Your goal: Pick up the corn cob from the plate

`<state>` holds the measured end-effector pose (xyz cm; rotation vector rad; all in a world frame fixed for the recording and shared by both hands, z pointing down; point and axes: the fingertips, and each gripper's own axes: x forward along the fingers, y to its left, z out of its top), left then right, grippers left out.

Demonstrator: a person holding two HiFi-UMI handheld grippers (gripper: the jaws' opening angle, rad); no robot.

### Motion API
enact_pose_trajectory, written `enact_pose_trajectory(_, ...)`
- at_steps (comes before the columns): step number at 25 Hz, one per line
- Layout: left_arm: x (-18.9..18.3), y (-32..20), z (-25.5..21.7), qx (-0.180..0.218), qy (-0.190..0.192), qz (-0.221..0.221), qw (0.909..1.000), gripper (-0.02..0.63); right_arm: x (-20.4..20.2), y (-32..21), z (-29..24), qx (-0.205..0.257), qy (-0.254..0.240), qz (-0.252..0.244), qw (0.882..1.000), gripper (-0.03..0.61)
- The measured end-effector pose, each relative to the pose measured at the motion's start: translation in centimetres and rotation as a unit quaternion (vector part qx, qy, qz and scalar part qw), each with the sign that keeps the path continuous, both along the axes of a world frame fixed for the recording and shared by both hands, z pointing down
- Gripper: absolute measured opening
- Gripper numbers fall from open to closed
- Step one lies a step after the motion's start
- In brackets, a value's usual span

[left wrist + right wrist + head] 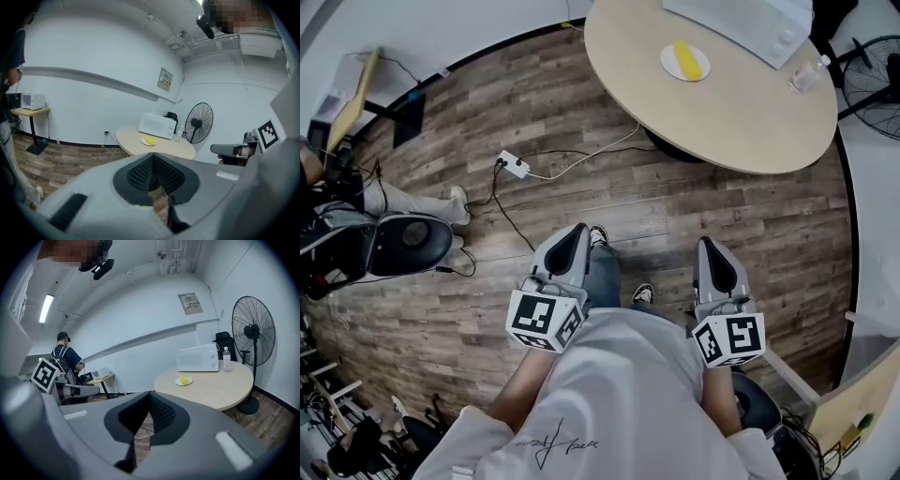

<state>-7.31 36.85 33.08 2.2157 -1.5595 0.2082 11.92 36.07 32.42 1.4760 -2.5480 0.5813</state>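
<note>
Corn (pixel 685 58) lies on the plate (pixel 668 64) at one o'clock on the counter (pixel 731 117). Left claw (pixel 578 230) and right claw (pixel 706 244) are clenched, empty.

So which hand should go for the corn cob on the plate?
Right, probably. Both tongs are shut and well short of the table, but the corn cob on its plate lies nearly straight ahead of the right tongs; the left tongs would reach across.

corn cob (pixel 685 58): yellow, lying flat (untouched), centred on its plate
plate (pixel 669 63): white, round, on the worktop (pixel 741 112)
</note>
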Motion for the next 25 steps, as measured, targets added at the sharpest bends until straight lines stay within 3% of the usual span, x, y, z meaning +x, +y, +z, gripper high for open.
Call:
enact_pose_trajectory(8,-4.0,-5.8,-1.3,0.007,-0.006,0.032,0.9994,-0.009,-5.4,-4.3,-0.7,-0.007,0.016,-0.003,1.0,0.008)
enact_pose_trajectory(15,-7.8,-9.7,-1.6,0.015,-0.02,0.065,0.9976,-0.009,-8.8,-8.0,-0.1,-0.011,0.086,0.048,0.995,0.008)
enact_pose_trajectory(25,-10.7,-13.4,-1.7,0.015,-0.016,0.103,0.9944,-0.009,-12.5,-10.7,-0.9,-0.007,0.086,0.074,0.994,0.009)
